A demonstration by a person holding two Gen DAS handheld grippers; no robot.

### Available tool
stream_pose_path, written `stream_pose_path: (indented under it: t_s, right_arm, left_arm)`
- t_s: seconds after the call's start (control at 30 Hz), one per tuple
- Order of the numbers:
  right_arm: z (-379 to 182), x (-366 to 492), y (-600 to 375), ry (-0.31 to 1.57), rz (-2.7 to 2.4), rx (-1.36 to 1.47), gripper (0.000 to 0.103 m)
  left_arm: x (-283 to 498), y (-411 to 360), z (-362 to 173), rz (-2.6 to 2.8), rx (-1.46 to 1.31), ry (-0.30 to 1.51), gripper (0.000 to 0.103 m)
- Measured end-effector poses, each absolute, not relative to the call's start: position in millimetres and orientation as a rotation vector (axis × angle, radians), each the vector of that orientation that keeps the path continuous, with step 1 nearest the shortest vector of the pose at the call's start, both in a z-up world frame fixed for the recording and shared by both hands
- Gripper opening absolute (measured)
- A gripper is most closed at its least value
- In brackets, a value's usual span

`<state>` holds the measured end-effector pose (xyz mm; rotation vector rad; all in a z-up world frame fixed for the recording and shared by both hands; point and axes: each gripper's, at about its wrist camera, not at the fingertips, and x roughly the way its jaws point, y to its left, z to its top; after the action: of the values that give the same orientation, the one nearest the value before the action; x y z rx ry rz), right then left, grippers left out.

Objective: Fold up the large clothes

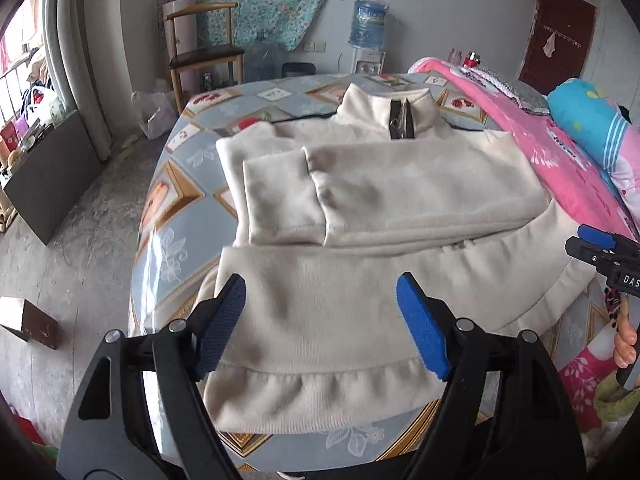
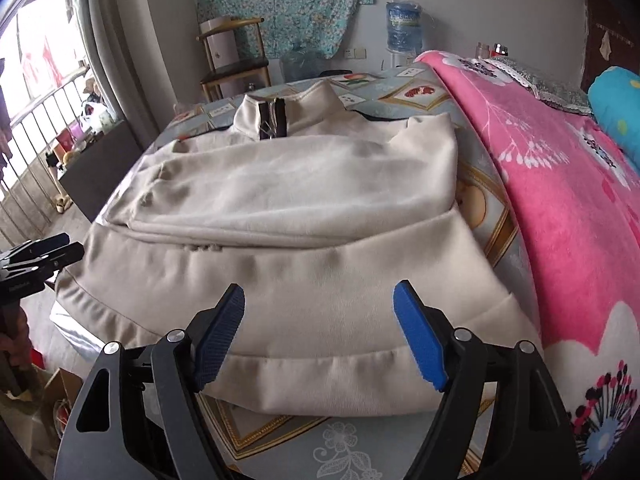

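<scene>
— Both tools, left tool (image 1: 320, 326) and right tool (image 2: 318, 334), stand apart, empty?
— Yes. Fleece jacket (image 1: 360, 184) lies on the surface (image 1: 188, 132), collar at twelve o'clock. Soft, floppy, light; grip the hem (image 2: 320, 372) corners.

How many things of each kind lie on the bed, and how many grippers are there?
Cream pullover: 1
Pink blanket: 1
Blue pillow: 1
Grippers: 2, left gripper and right gripper, both with jaws open and empty
Total: 5
</scene>
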<state>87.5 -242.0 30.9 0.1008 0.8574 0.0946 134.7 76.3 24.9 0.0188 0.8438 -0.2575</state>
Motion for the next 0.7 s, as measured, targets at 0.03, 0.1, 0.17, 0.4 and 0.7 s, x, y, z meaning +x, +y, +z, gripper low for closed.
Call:
stream_pose_path:
  t_s: [0.03, 0.1, 0.17, 0.4, 0.7]
  right_arm:
    - [42.6, 97.8, -246.0, 0.860, 0.132, 0.123, 0.075]
    - [60.0, 117.7, -253.9, 0.872, 0.177, 0.164, 0.076]
    - [73.3, 143.8, -260.0, 0.901, 0.184, 0.189, 0.076]
    - [93.2, 253.7, -253.9, 1.002, 0.194, 0.186, 0.076]
    - [66.9, 411.9, -236.4, 1.178, 0.141, 0.211, 0.076]
  left_arm:
    - [140.7, 74.5, 35.3, -0.267, 0.022, 0.827, 0.074]
    - [156.7, 68.7, 54.9, -0.276, 0.044, 0.799, 0.077]
    - [176.5, 61.5, 71.4, -0.260, 0.067, 0.783, 0.077]
    - [269.7, 39.1, 103.8, -0.273, 0.009, 0.763, 0.078]
    - [419.0, -2.9, 71.6, -0.229, -0.065, 0.896, 0.078]
